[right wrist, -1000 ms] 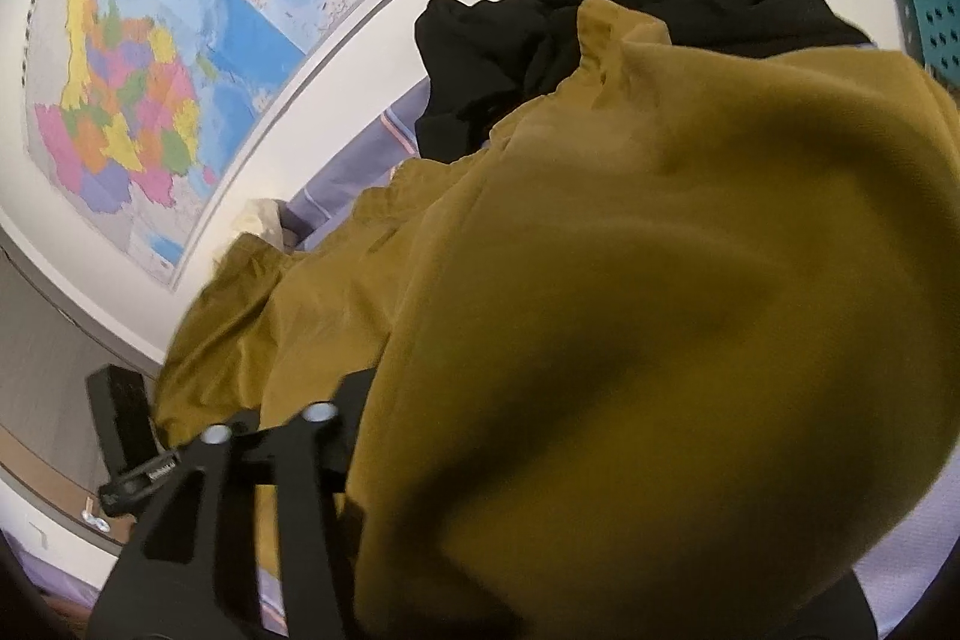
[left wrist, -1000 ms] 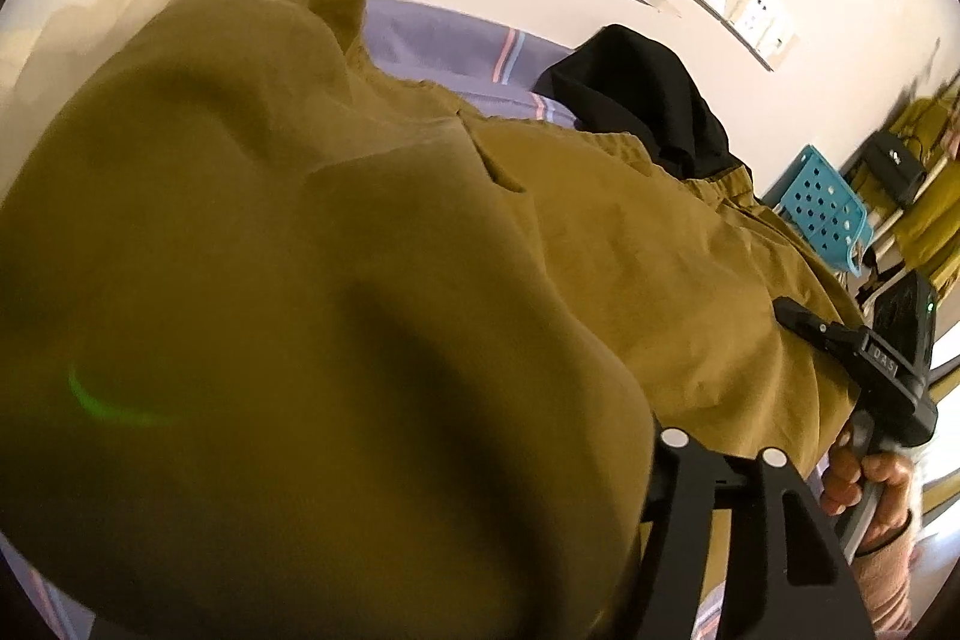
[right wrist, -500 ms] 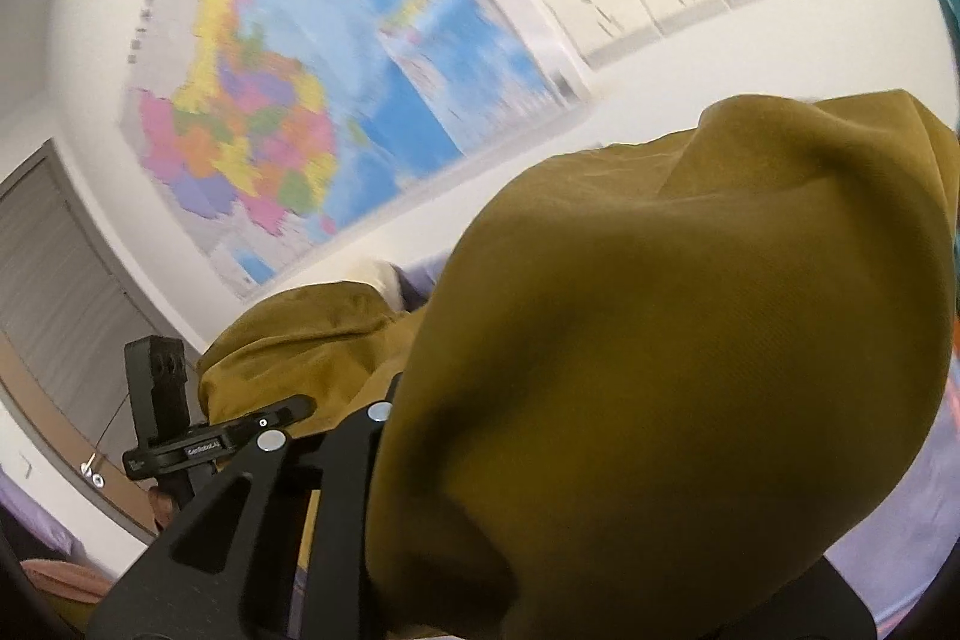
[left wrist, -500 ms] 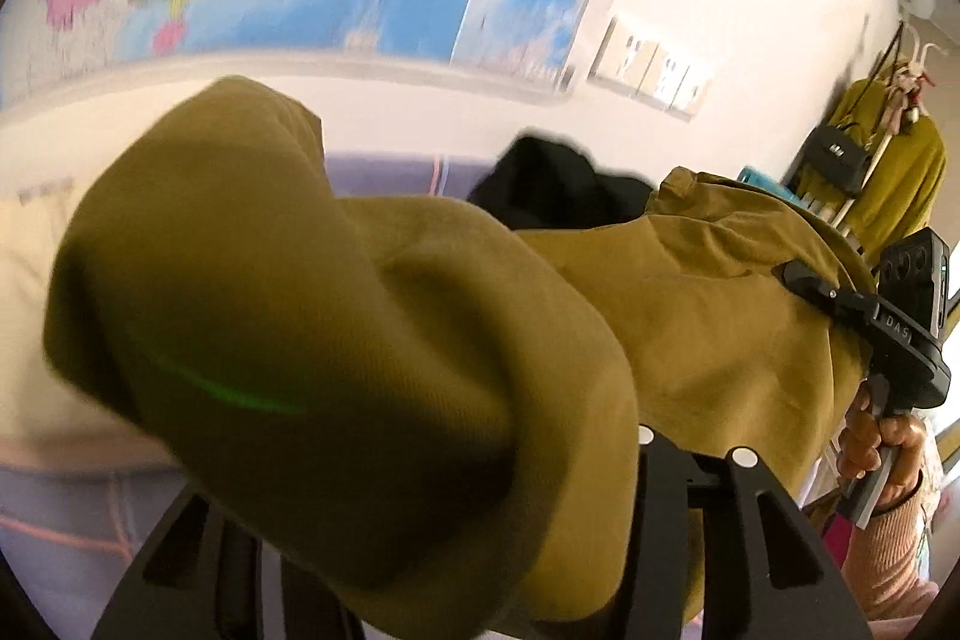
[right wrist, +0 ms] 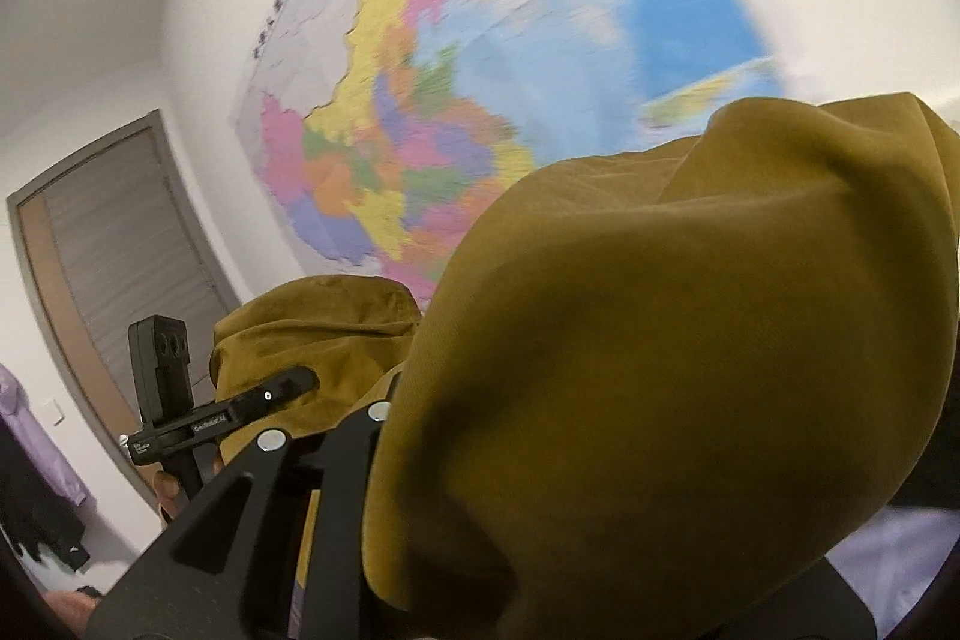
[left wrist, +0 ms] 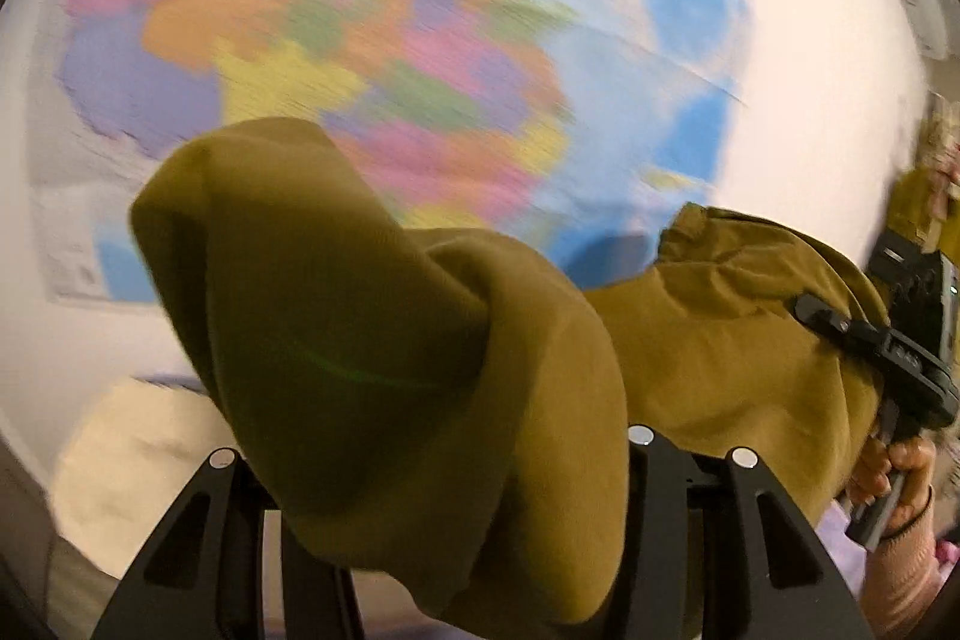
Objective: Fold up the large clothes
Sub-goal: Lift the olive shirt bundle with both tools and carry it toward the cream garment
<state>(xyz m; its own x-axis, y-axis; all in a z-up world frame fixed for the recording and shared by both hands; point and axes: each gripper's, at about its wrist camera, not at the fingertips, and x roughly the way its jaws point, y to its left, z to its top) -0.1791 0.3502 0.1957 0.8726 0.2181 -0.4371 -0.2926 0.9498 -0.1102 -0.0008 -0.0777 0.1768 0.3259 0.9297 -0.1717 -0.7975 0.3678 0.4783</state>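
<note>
Cloth (left wrist: 420, 352) bunches over my left gripper (left wrist: 456, 460) and right gripper (right wrist: 420, 448), hiding fingertips; I read both jaws clamped on cloth. Map (left wrist: 420, 40) blurred.

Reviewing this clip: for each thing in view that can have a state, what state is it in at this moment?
Mustard garment: lifted in the air, bunched, strung between both tongs.
Left tongs: shut on the garment, cloth draped over the fingers.
Right tongs: shut on the garment, tips hidden by cloth.
Wall map: hanging flat, blurred by camera motion.
Grey door: closed.
</note>
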